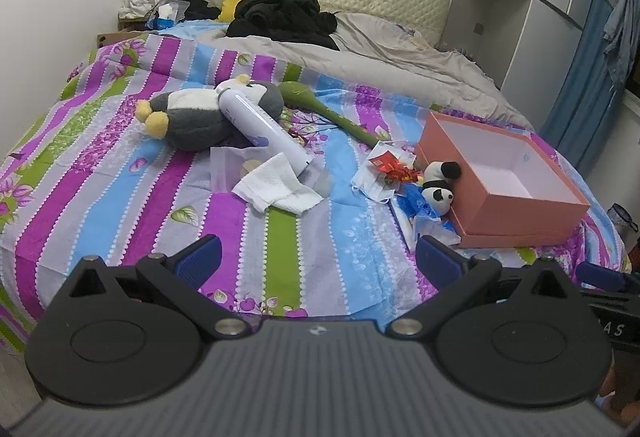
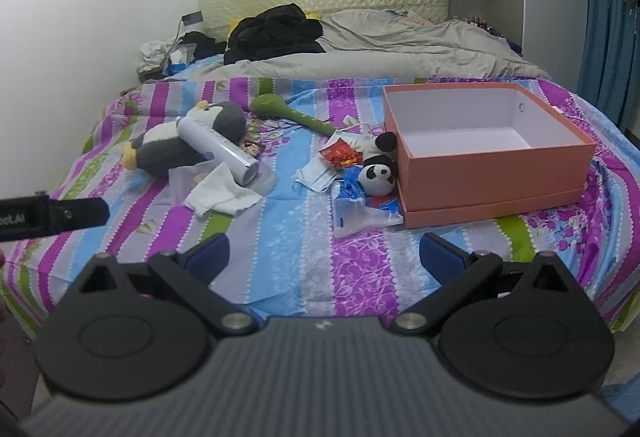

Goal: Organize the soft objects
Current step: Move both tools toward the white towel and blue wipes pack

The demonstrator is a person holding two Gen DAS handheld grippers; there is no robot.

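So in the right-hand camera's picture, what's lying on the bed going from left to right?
Grey penguin plush → white tissue → red wrapper → panda plush → open pink box.

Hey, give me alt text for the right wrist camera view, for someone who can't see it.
An open right gripper hovers over a striped bedspread scattered with soft toys and clutter. An empty pink box sits at right with a small panda plush against its corner; a grey penguin plush lies at left under a white tube, beside a crumpled tissue.
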